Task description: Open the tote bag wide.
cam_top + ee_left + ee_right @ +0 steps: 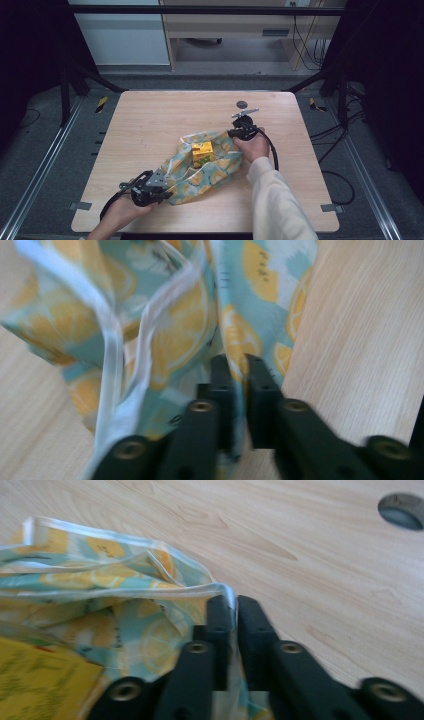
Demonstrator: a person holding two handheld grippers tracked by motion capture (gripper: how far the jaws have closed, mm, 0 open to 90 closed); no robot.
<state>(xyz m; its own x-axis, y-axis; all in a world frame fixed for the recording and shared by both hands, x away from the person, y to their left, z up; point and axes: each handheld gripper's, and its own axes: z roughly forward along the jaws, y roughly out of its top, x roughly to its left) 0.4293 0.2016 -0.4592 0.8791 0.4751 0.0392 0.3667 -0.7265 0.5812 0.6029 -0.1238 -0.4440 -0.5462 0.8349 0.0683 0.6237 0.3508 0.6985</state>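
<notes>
A lemon-print cloth bag lies mid-desk, a yellow carton resting in its open folds; a grey disc sits beyond; left tongs clamp the bag's near edge, right tongs its far hem.

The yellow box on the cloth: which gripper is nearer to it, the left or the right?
Right. The right gripper grips the lemon-print cloth at its edge just up and right of the yellow box. The left gripper pinches the cloth's near-left end, farther from the box.
</notes>
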